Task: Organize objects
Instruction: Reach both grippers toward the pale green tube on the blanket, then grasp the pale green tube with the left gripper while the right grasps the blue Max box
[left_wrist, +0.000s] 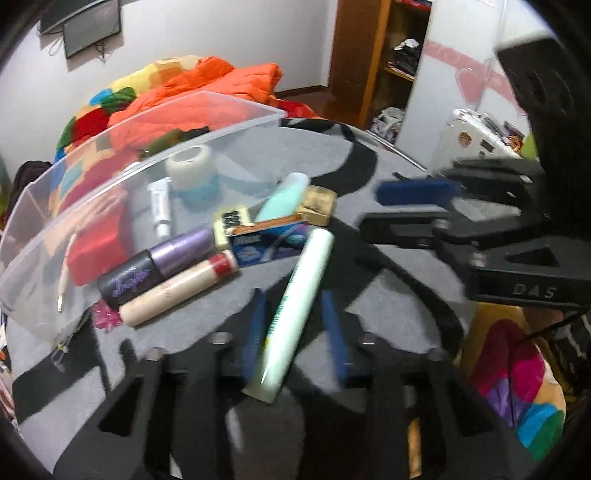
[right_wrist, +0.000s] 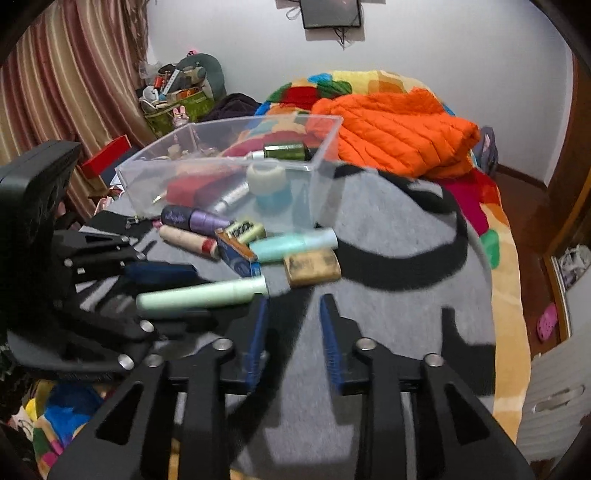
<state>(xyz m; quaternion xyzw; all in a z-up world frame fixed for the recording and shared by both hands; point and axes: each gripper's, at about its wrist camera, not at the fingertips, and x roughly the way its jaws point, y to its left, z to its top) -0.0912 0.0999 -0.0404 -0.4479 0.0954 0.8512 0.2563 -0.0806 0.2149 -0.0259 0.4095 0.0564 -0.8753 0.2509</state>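
Note:
My left gripper is shut on a pale green tube that runs lengthwise between its blue pads, over the grey cloth. In the right wrist view this tube sticks out to the right of the left gripper. Just right of it, my right gripper stands open with nothing between its fingers. A clear plastic box behind holds a tape roll, a red item and small tubes. In front of the box lie a purple bottle, a beige tube, a blue carton, a mint tube and a gold compact.
The grey cloth with black bands covers a rounded surface whose edge falls away on the right. An orange quilted jacket and a colourful blanket lie behind the box. A striped curtain hangs at the left, and a wooden shelf stands at the back.

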